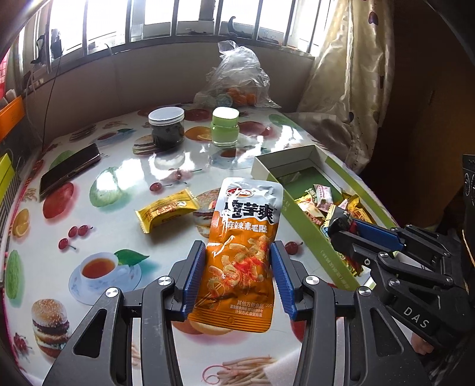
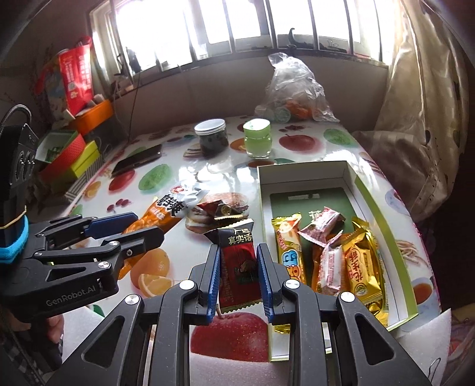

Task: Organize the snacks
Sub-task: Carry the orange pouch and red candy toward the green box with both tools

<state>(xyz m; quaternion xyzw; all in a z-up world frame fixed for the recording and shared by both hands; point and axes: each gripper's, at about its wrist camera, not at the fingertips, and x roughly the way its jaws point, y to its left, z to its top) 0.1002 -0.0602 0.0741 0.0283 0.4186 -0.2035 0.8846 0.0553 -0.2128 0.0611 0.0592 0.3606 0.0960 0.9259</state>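
1. Snack pouch (image 1: 240, 255), orange and silver, clamped between the blue pads of the left gripper (image 1: 239, 277); jaws about half apart, pressing on both long edges of the pouch, top end pointing away from the camera, above the table.
2. Dark red snack packet (image 2: 237, 264) pinched between the pads of the right gripper (image 2: 239, 277); jaws nearly closed on its sides, upper end with gold letters standing out ahead of the fingertips.
3. Just beyond the red packet, in the right wrist view: one small dark red wrapped candy (image 2: 221, 210) lying on the table.
4. To the right of both grippers: open white and green box (image 2: 383, 213), holding several wrapped snacks, among them a gold bar (image 2: 363, 267), a yellow and orange bar (image 2: 289, 249) and pink and white candies (image 2: 322, 228).
5. In the left wrist view, left of the pouch: yellow wrapped snack (image 1: 167, 209) alone on the fruit-print tablecloth (image 1: 124, 166).
6. Farther back on the table: dark jar with white lid (image 1: 166, 127), green jar (image 1: 225, 126), dark phone (image 1: 69, 167) at the left edge.
7. At the far end: clear plastic bag (image 1: 237, 80) with something orange inside, under the barred window (image 1: 166, 17); curtain (image 1: 350, 71) on the right.
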